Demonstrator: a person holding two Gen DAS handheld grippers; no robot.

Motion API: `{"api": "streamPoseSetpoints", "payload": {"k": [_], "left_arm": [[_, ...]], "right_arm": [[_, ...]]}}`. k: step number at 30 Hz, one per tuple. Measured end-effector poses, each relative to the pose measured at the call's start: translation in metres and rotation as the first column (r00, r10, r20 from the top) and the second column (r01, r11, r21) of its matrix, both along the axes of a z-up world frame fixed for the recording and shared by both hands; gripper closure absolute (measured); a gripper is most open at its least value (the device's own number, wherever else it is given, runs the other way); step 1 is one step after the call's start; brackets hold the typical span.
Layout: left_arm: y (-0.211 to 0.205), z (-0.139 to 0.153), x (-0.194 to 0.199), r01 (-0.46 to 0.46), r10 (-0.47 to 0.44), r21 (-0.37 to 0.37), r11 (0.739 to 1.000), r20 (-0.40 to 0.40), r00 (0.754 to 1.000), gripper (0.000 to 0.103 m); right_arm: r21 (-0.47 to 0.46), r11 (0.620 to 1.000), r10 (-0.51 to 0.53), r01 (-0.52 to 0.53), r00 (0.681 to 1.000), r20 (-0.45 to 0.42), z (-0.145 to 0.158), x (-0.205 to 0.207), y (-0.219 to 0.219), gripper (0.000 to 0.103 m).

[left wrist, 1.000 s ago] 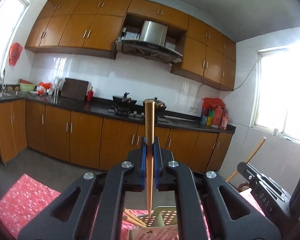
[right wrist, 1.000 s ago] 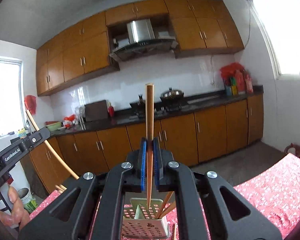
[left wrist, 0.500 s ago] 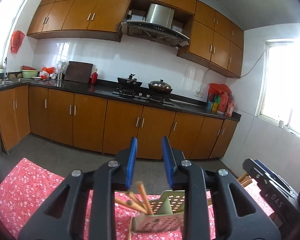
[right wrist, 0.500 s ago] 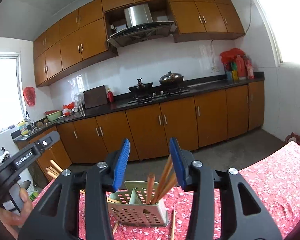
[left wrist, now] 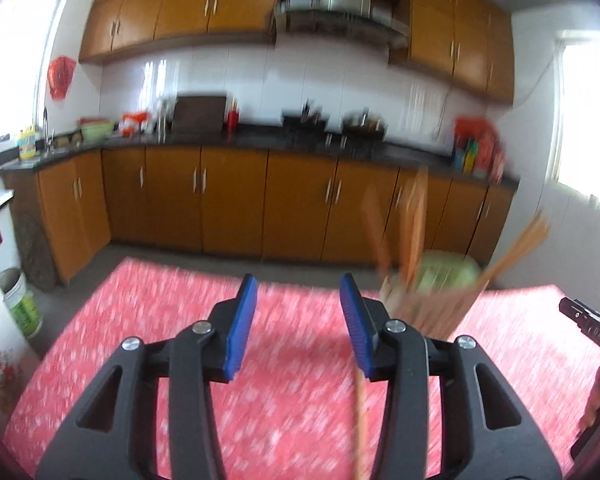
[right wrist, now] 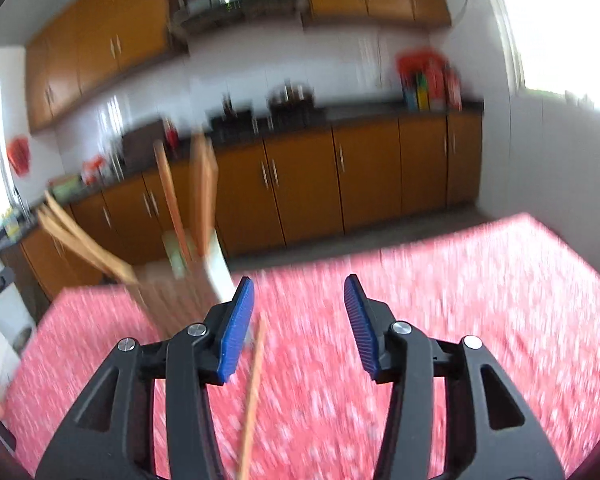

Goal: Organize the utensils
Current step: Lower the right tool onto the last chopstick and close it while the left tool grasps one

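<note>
A pale green perforated utensil basket (left wrist: 448, 276) stands on the red flowered tablecloth (left wrist: 140, 320) with several wooden chopsticks (left wrist: 414, 224) sticking out of it. It also shows in the right wrist view (right wrist: 188, 276), blurred. My left gripper (left wrist: 298, 320) is open and empty, left of the basket. My right gripper (right wrist: 300, 320) is open and empty, right of the basket. One loose chopstick (left wrist: 359, 420) lies on the cloth by the left gripper's right finger; it also shows in the right wrist view (right wrist: 254, 392).
Kitchen cabinets (left wrist: 228, 196) and a dark counter run along the far wall. The other gripper's edge (left wrist: 588, 320) shows at the right of the left wrist view. A bucket (left wrist: 22, 304) stands on the floor at left.
Both grippers opened and let their chopsticks drop into the basket. Both have since pulled back and swung apart, left one leftward, right one rightward; both views are motion-blurred.
</note>
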State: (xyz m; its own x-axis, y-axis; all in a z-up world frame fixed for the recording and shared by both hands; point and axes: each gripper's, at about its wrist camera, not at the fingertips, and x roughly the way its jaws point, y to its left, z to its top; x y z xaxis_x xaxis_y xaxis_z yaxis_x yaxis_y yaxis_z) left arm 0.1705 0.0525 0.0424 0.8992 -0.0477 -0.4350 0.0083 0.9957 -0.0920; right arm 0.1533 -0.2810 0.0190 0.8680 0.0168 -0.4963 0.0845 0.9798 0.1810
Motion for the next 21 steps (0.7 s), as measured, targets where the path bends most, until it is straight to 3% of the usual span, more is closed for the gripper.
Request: {"api": "streamPoseSetpoints", "payload": {"k": [3,10,13,17,21], "left_arm": [[0.003,-0.044,0.003,0.01,-0.008,0.012,1.0,-0.127,0.992,0.06],[-0.02,-0.09,-0.002,0.107,-0.106,-0.01,0.994,-0.249,0.963,0.06],[-0.032,-0.099,-0.006,0.147,-0.147,-0.02,0.989,-0.266,0.953,0.06],[-0.05,-0.107,-0.004,0.191,-0.19,-0.027,0.981,-0.299,0.935,0.06],[-0.066,-0.118,-0.001,0.216,-0.209,-0.017,0.976,-0.334,0.919,0.061]], "right_arm": [[0.041,0.998,0.06,-0.055,0.99,-0.131,-0.042,0.003,0.011,0.057],[0.043,0.98,0.196,-0.192,0.93,-0.311,-0.101,0.008,0.065,0.073],[0.03,0.98,0.196,-0.198,0.92,-0.339,-0.111,0.009,0.074,0.076],[-0.015,0.981,0.175,-0.192,0.922,-0.345,-0.118,0.009,0.077,0.094],[-0.006,0.988,0.14,-0.152,0.929,-0.344,-0.118,0.01,0.065,0.095]]}}
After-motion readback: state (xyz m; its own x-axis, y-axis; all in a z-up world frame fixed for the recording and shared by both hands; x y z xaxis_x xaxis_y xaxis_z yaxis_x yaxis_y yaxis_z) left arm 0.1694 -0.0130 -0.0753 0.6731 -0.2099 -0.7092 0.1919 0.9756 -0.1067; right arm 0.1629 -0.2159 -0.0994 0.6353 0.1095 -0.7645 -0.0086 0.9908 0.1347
